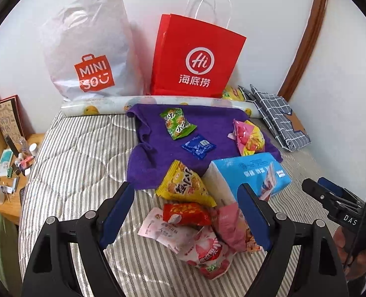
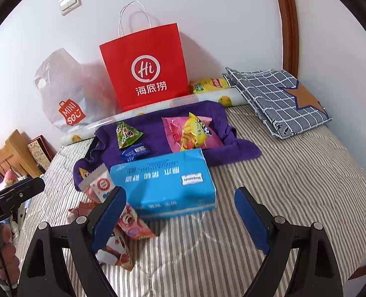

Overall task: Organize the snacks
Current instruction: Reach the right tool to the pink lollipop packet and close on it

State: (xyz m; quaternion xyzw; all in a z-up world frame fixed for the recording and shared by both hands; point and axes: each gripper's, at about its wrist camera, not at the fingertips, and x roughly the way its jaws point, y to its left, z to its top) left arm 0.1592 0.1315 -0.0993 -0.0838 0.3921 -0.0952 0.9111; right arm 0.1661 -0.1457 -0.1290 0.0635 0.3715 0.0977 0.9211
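Left wrist view: few snacks lie on purple towel (image 1: pixel 158 153), approx. five packets (image 1: pixel 186 219) wait before it; left gripper (image 1: pixel 187 212) and right gripper (image 2: pixel 180 212) both spread, empty.

On the bed (image 1: pixel 78 153) before me a towel (image 1: pixel 155 133) lies spread, with a small triangular snack packet (image 1: pixel 177 123) and a little wrapped biscuit (image 1: pixel 198 146) on its middle and a heap of candy bags (image 2: pixel 195 133) on its right side. Just in front of the towel the tissue pack (image 2: pixel 168 180) sits, and to its left, nearer me, a pile of snack packets (image 1: pixel 195 225) lies between the fingers of my left tongs (image 1: pixel 187 216). Behind the towel a rolled mat (image 1: pixel 93 107) runs along the wall, with the plastic bag (image 1: pixel 88 47) at left and the paper bag (image 1: pixel 195 57) upright at right behind it, and folded cloth (image 2: pixel 279 99) lies to the far right.
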